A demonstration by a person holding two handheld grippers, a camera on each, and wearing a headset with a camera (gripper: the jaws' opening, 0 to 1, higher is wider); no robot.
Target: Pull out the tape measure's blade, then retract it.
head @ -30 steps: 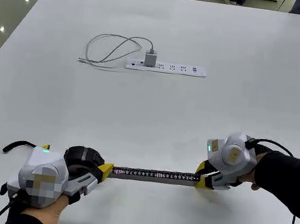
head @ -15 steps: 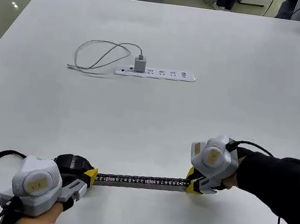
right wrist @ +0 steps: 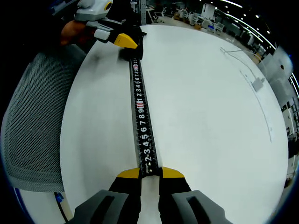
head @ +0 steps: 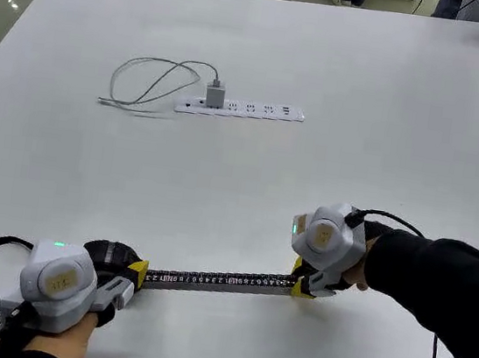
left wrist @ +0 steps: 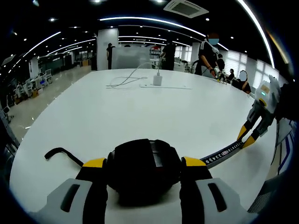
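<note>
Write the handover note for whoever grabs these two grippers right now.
Left gripper: shut on the tape measure case, near the front edge of the white table.
Right gripper: shut on the tip of the blade, which stretches flat along the table between the two grippers.
Done: blade pulled partway out.
Left: extend further if needed, then guide the blade back into the case.

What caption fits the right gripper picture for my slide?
Right gripper pinching the end of a black numbered tape-measure blade stretched across the white table.
</note>
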